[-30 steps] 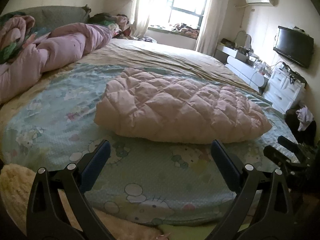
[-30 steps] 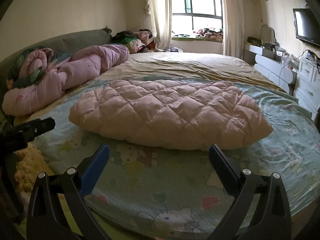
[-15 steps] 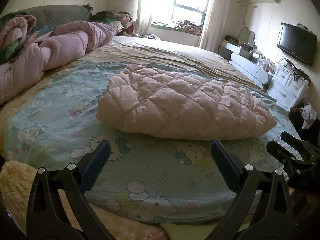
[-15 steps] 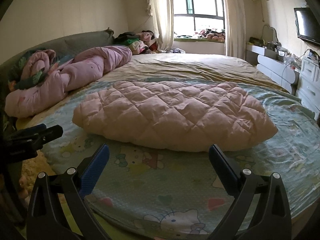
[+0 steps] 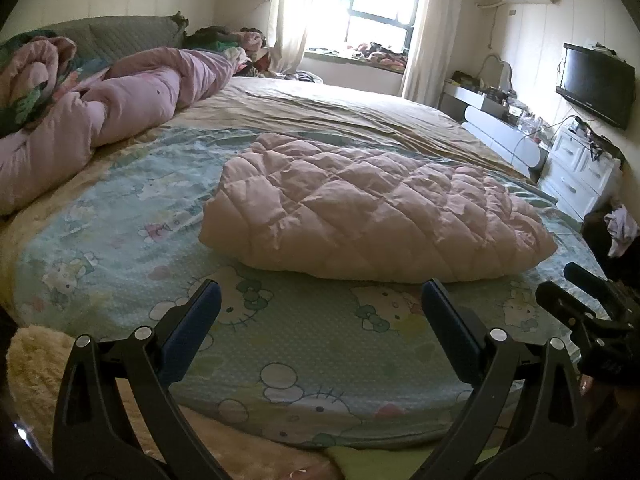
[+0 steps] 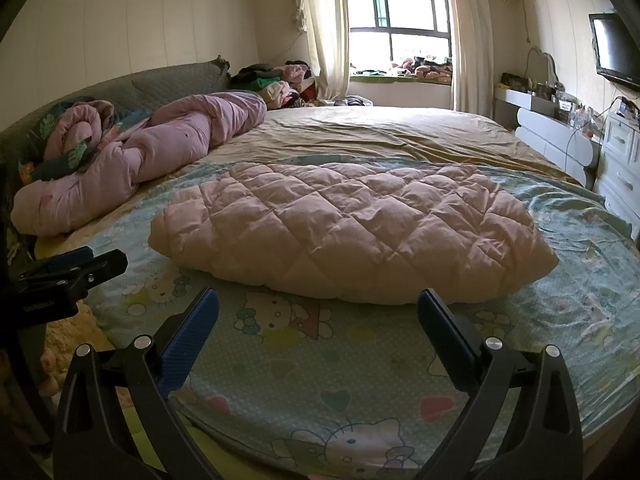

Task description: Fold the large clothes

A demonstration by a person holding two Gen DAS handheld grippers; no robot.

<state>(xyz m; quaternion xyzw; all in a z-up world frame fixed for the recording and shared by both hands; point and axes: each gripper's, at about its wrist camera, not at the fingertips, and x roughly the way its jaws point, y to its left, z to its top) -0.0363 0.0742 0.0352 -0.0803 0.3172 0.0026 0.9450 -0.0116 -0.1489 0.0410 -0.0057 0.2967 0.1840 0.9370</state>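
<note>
Left wrist view: left gripper (image 5: 318, 302) w/ fingers spread wide, nothing btwn them, hovering over the near edge of the bed (image 5: 328, 116). Pink quilted garment (image 5: 372, 212) lies folded into a puffy bundle on the blue cartoon-print sheet (image 5: 120, 236), just beyond the finger tips, not touched. Right gripper (image 5: 592, 320) shows at the right edge, beside the bed, apart from the garment; can't tell its opening from here. Pink duvet (image 5: 120, 108) rolled up along the left side. TV (image 5: 598, 84) on the right wall, white dresser (image 5: 580, 168) below it.

Right wrist view: right gripper (image 6: 318, 302) fingers also wide open, empty, above the sheet (image 6: 360, 352) near the bed's edge. Garment (image 6: 352, 236) sits centre of frame, ahead of both tips, w/ a gap to them. Left gripper (image 6: 68, 272) pokes in from the left edge, low by the bed's side. Duvet (image 6: 160, 152) bunched at the left against the grey headboard (image 6: 160, 84). Window (image 6: 400, 20) straight ahead, curtains either side.
</note>
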